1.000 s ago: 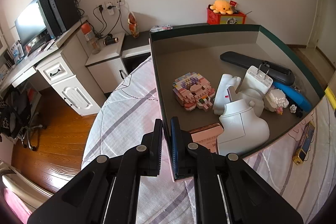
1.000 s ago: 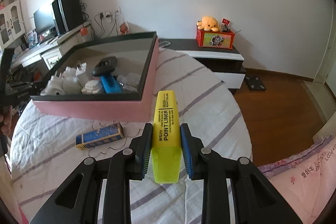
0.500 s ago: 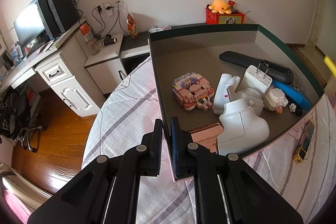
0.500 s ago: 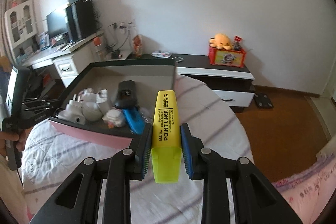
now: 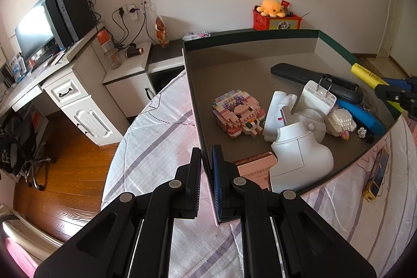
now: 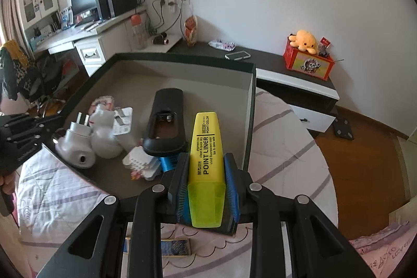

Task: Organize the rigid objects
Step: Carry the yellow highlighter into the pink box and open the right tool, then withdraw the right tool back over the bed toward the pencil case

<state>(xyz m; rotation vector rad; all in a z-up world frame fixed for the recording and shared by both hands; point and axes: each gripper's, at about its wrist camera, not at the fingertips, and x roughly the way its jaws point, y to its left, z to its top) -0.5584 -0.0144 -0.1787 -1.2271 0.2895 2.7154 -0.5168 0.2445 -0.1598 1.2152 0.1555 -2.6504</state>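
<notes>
While box [image 5: 260, 74] sits on striped bedcover [image 5: 156, 147], left gripper [image 5: 206, 166] clamps its near-left wall; stiff card, likely light, slides easily. Remote [image 6: 165, 119] fills far middle, white plugs [image 6: 78, 145] left, brick toy [image 5: 238, 113] nearby. Right gripper [image 6: 206, 181] pinches yellow highlighter [image 6: 206, 147] at cap end, above box near-right corner; rigid, smooth plastic, light. Free floor lies far-right of remote.
</notes>
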